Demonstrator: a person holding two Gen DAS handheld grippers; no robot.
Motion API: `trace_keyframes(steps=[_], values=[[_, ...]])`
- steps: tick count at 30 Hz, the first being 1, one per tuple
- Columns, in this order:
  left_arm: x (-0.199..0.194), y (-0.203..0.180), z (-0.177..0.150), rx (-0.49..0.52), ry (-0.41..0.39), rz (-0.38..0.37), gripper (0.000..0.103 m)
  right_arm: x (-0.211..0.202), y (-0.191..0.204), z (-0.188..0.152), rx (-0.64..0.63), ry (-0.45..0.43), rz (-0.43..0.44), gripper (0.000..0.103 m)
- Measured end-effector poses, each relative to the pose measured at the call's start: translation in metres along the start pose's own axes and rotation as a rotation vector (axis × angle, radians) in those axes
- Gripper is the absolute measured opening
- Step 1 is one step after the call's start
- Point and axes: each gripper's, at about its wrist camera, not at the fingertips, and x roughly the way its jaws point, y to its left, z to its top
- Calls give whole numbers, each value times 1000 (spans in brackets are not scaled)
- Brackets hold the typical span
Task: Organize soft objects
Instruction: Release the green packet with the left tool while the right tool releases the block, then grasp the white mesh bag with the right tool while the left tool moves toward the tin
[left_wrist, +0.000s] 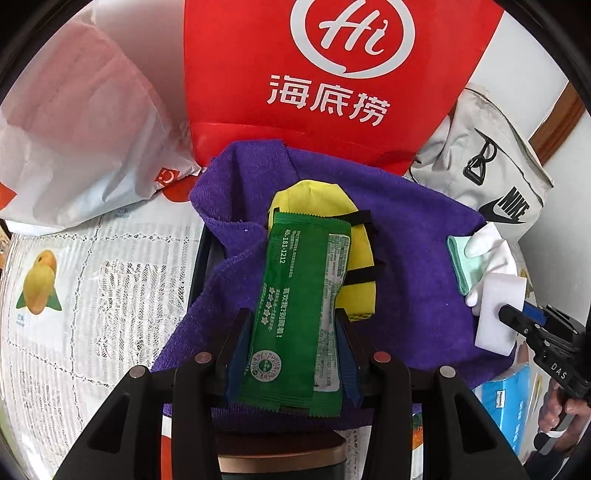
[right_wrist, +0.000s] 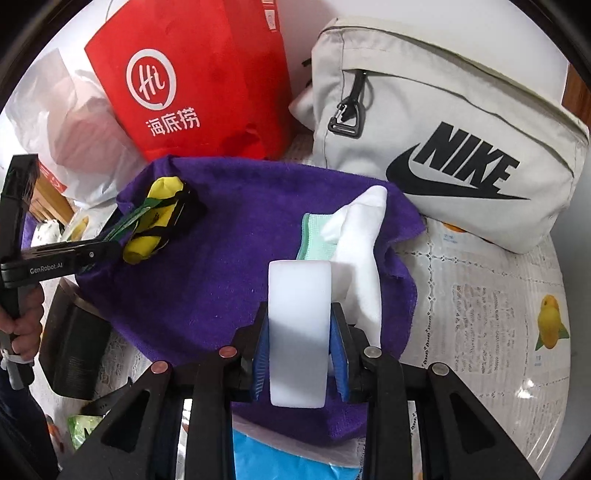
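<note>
Green packet (left_wrist: 295, 314) between left tool (left_wrist: 293, 345) pads, over purple towel (left_wrist: 413, 258).

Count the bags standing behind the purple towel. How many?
3: a whitish plastic bag on the left, a red bag in the middle, a grey Nike bag on the right. More may be hidden.

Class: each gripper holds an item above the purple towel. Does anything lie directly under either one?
Yes. Under the green packet in the left gripper lies a yellow pouch. Beside the white sponge in the right gripper lies a white sock.
</note>
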Motion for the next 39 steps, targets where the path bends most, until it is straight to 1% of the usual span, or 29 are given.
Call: trace_keyframes(steps=[3,5,6,7,9,11,12,13,15,19,26,32,39], values=[[3,1,0,1,11,11,43,-2,0,0,-2,-9,-13,31],[5,2,0,-5,19,10,43,-5,1,0,-17,-12,-17,36],[5,3,1,-6,19,7,44,-6,1,0,-22,-14,-24,42],[5,3,1,-3,21,4,46,-8,1,0,-26,-20,-32,46],[6,3,0,-1,31,14,57,-12,1,-1,-34,-31,-37,49],[4,1,-1,7,34,21,63,-16,-1,-2,-33,-36,-43,55],[2,0,-2,11,34,23,63,-19,-2,-3,-29,-42,-49,59],[-1,-2,-3,18,30,27,63,-21,-3,-3,-25,-47,-52,61],[-7,-3,-4,25,23,37,63,-28,-4,-5,-15,-54,-50,61],[-23,-5,-9,24,5,28,63,-48,-4,-10,6,-89,-47,61],[-57,-11,-26,36,-30,37,63,-86,11,-30,5,-147,-28,61],[-88,-10,-55,38,-56,44,63,-107,31,-57,-27,-164,-13,61],[-116,0,-92,9,-70,66,63,-117,52,-91,-47,-143,26,61]])
